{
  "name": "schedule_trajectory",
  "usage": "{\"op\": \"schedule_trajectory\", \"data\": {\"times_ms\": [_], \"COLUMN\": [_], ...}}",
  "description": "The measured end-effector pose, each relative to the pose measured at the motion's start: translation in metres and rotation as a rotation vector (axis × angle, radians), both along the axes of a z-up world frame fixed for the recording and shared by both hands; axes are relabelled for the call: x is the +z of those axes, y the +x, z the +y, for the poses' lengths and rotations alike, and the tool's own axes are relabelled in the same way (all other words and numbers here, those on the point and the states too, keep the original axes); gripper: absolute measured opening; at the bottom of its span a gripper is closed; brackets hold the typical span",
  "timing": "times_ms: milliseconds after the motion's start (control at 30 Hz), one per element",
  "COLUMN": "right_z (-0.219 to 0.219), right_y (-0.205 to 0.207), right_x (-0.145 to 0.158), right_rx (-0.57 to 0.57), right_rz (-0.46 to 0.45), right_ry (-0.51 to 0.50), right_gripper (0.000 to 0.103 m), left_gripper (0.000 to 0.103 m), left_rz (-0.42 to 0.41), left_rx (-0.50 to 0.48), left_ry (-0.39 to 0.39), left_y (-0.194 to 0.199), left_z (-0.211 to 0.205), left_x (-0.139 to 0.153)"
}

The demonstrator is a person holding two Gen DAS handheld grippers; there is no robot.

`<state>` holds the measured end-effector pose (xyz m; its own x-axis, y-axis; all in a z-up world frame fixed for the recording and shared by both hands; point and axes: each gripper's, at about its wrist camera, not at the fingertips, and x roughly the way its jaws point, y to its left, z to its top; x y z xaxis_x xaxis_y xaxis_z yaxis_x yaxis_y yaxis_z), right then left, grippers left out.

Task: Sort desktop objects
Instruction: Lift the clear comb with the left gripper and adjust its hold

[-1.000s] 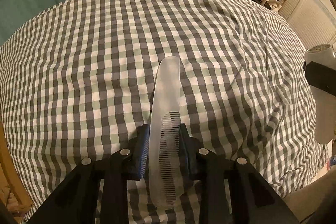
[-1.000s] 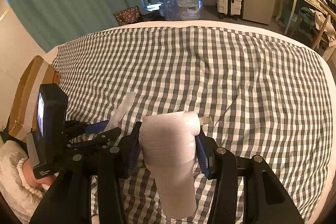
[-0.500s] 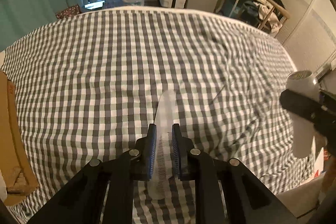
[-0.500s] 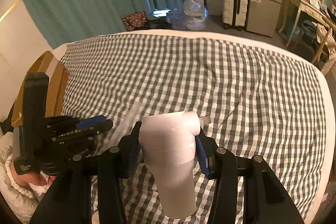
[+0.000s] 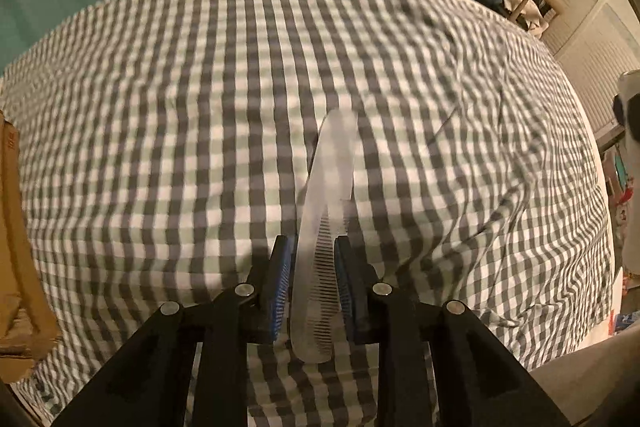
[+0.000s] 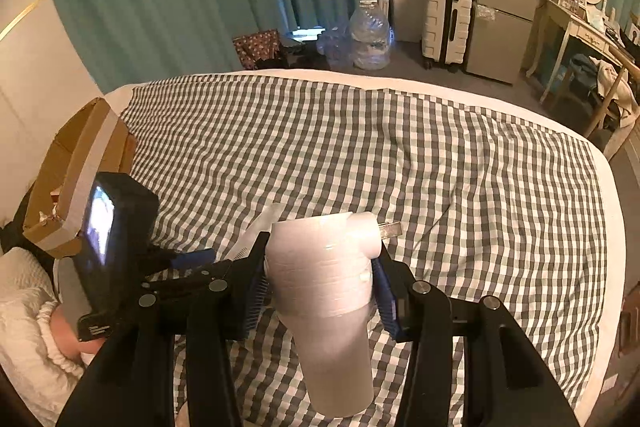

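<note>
My left gripper [image 5: 310,263] is shut on a clear plastic comb [image 5: 326,203] and holds it above the checked bedspread [image 5: 200,107], the comb pointing away from me. My right gripper [image 6: 320,279] is shut on a white hair dryer [image 6: 324,291] and holds it above the bed. The dryer's edge also shows at the far right of the left wrist view [image 5: 630,147]. The left gripper with the comb shows at the left of the right wrist view [image 6: 192,263].
An open cardboard box [image 6: 76,171] stands at the left edge of the bed, also in the left wrist view [image 5: 16,247]. Beyond the bed are water bottles [image 6: 370,35], a white suitcase [image 6: 446,19], a small fridge [image 6: 504,15] and a dressing table [image 6: 580,39].
Both grippers have risen, so more of the room shows beyond the bed. The left gripper holds the comb throughout and has tilted it; the right still holds the dryer.
</note>
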<state>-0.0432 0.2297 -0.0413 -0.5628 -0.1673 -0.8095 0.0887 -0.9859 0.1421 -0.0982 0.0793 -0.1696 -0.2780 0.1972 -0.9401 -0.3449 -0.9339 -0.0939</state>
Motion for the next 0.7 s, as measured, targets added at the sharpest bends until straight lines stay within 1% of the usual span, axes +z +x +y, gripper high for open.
{"op": "schedule_trajectory", "data": {"times_ms": [67, 233, 267, 300, 367, 467, 567, 700], "right_z": [0.002, 0.009, 0.011, 0.010, 0.011, 0.011, 0.012, 0.011], "right_y": [-0.002, -0.007, -0.008, -0.008, -0.009, -0.009, -0.008, -0.006], "right_x": [-0.005, -0.016, -0.019, -0.020, -0.023, -0.026, -0.025, -0.019], "right_rx": [0.001, -0.005, -0.006, -0.007, -0.007, -0.007, -0.010, -0.009], "right_rz": [-0.012, -0.034, -0.039, -0.042, -0.048, -0.052, -0.048, -0.026], "right_ry": [-0.002, -0.014, -0.018, -0.020, -0.023, -0.024, -0.029, -0.033], "right_gripper": [0.047, 0.047, 0.047, 0.047, 0.047, 0.047, 0.047, 0.047], "left_gripper": [0.035, 0.045, 0.045, 0.045, 0.026, 0.026, 0.026, 0.026], "left_rz": [-0.018, -0.036, -0.036, -0.037, -0.028, -0.027, 0.006, 0.054], "left_rx": [-0.005, -0.021, -0.022, -0.024, -0.041, -0.047, -0.035, -0.019], "left_ry": [0.004, 0.012, 0.016, 0.017, 0.014, 0.014, 0.013, 0.061], "left_y": [-0.001, -0.003, -0.003, -0.003, -0.003, -0.004, -0.005, -0.005], "left_z": [0.002, 0.006, 0.006, 0.006, 0.008, 0.010, 0.011, 0.012], "left_x": [-0.008, -0.018, -0.019, -0.019, -0.019, -0.017, -0.008, 0.018]}}
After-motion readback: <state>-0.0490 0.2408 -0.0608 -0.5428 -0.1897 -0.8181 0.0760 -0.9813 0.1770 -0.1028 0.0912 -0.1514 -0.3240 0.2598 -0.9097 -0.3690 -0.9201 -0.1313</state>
